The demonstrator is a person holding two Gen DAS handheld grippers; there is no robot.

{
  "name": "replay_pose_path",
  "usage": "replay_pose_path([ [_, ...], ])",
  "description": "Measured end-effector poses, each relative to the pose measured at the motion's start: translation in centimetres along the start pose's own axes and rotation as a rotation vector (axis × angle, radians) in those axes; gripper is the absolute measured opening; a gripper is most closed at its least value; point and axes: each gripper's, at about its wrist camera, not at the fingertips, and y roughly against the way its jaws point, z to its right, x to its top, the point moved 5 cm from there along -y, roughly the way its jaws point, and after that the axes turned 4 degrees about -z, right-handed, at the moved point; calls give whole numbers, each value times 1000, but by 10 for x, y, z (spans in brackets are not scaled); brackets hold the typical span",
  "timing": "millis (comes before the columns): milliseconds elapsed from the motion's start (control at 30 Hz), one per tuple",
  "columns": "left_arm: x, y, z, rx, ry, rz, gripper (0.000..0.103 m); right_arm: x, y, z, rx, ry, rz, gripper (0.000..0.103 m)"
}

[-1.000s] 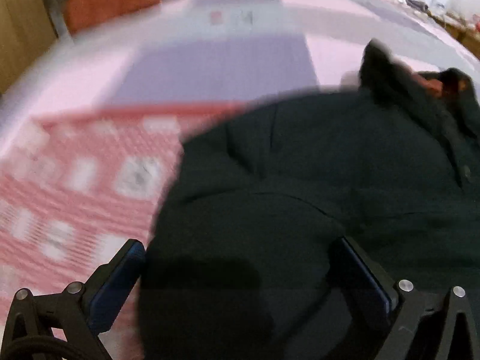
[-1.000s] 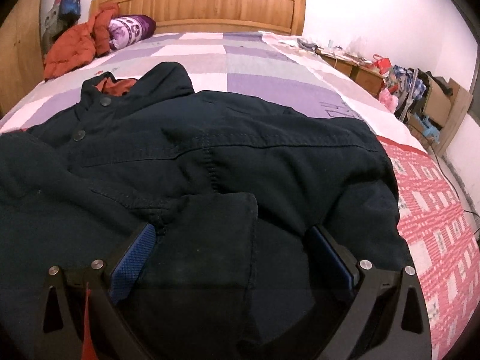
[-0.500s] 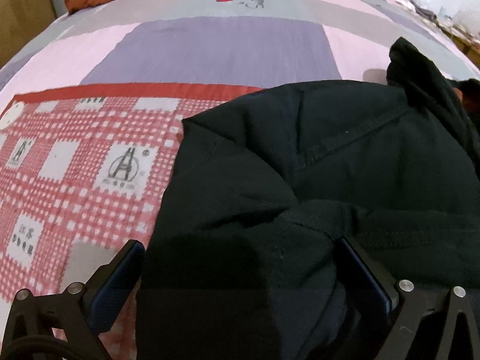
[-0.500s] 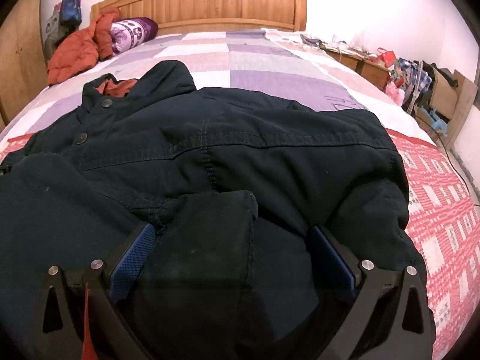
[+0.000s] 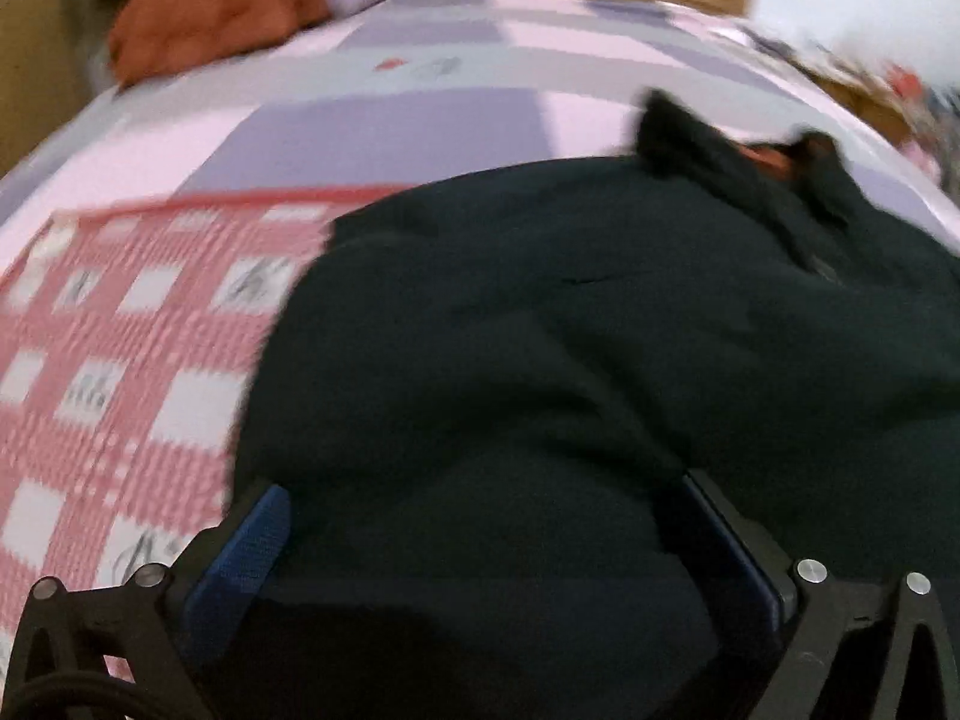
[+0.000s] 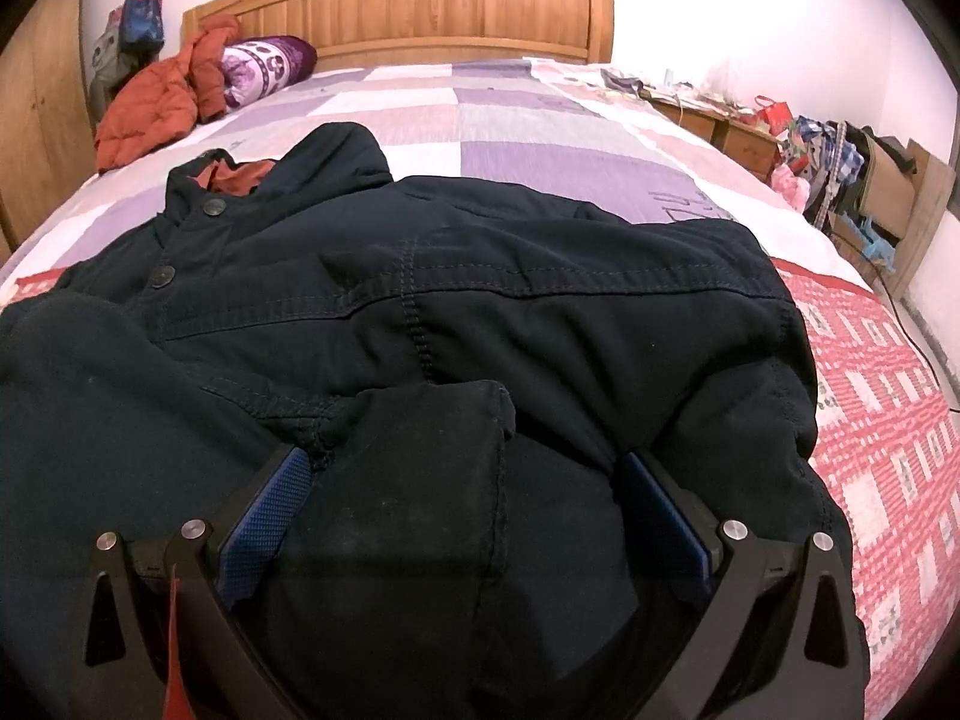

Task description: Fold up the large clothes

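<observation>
Jacket: dark navy jacket (image 6: pixel 480 300), thick matte cotton with raised topstitched seams, round dull snap buttons (image 6: pixel 213 207), rust-orange lining at the collar; lies spread on the bed
Bedding: flat patchwork sheet (image 6: pixel 540 138) in lilac, pink and grey; red-and-white checked cloth (image 6: pixel 888 420) nearer
Left gripper (image 5: pixel 480 540): jaws wide apart, blue textured pads, bunched jacket fabric between them; grip cannot be told
Right gripper (image 6: pixel 468 504): jaws apart, a folded sleeve end between
Right view only: carved wooden headboard (image 6: pixel 420 6), orange puffer coat (image 6: pixel 162 102), purple bolster (image 6: pixel 270 63)
Left view: blurred, shows the jacket's left edge
</observation>
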Motion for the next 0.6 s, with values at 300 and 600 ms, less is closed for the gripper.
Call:
replay_pose_path([
  [300, -17, 60, 31, -43, -43, 61, 103, 18, 67, -24, -159, 67, 122, 103],
  [600, -45, 42, 41, -59, 13, 22, 103, -1, 88, -150, 26, 399, 123, 103],
])
